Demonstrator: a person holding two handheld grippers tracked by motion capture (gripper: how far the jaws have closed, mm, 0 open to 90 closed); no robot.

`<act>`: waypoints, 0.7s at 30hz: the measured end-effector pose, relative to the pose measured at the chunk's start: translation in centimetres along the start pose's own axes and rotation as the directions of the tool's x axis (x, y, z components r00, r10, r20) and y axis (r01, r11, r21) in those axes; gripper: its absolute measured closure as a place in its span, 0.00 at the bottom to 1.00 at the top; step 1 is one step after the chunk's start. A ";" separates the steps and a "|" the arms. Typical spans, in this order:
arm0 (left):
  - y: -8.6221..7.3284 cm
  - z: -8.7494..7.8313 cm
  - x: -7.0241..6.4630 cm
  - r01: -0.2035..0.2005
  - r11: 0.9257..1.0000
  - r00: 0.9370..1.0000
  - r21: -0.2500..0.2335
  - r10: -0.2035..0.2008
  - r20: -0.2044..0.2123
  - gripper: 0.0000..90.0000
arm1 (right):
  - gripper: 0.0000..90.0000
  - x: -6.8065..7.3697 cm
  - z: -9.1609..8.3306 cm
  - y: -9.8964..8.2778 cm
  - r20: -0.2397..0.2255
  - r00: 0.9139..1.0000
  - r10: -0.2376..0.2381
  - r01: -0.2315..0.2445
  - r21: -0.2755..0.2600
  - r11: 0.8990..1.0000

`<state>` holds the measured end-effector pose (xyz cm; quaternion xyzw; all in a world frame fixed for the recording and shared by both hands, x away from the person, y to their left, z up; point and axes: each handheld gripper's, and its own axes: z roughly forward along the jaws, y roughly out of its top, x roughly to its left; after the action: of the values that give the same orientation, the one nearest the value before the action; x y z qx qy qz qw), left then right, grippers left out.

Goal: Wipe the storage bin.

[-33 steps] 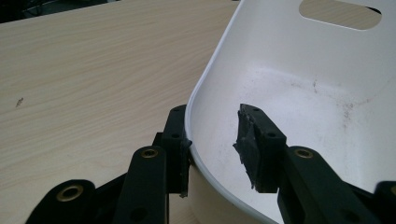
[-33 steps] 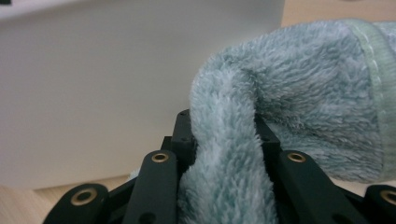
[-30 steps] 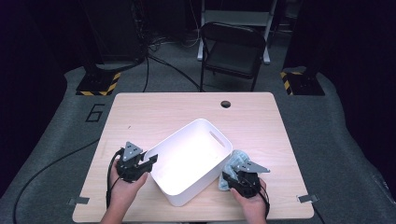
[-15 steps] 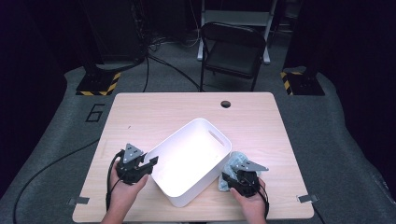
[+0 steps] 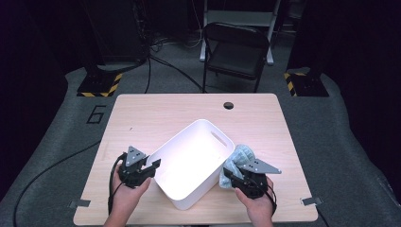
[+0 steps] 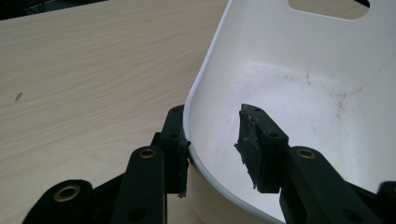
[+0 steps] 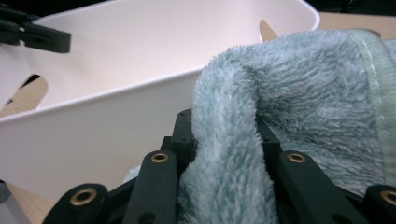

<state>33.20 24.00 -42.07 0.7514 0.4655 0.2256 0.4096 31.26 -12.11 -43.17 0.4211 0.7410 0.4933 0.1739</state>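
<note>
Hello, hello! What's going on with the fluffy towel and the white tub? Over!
Right gripper clamped on fluffy towel. Left gripper open astride white tub rim. Nothing blocking tub.

Cloth lifted beside the bin

The right claw (image 5: 232, 176), clamped on the pale blue cloth (image 5: 241, 156), has risen off the surface (image 5: 142, 118), so the cloth now bunches higher against the white bin's (image 5: 208, 127) right wall, reaching up near its rim.

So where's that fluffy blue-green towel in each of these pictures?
High view: the towel sits right of centre, bunched against the white tub's right side, in the right claw.
Left gripper view: not in it.
Right gripper view: it covers the right half, pinched between the jaws.
Shared landmark: the white tub.
</note>
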 end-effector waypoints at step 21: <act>0.1 0.0 -0.5 -0.014 1.000 1.000 0.005 0.014 0.000 0.72 | 0.78 -1.0 2.7 -2.6 -0.006 1.000 0.015 -0.014 0.096 0.995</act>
<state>33.01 23.56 -41.96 0.7556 0.4610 0.2273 0.4062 32.48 -11.70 -46.84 0.4326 0.7614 0.4597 0.1473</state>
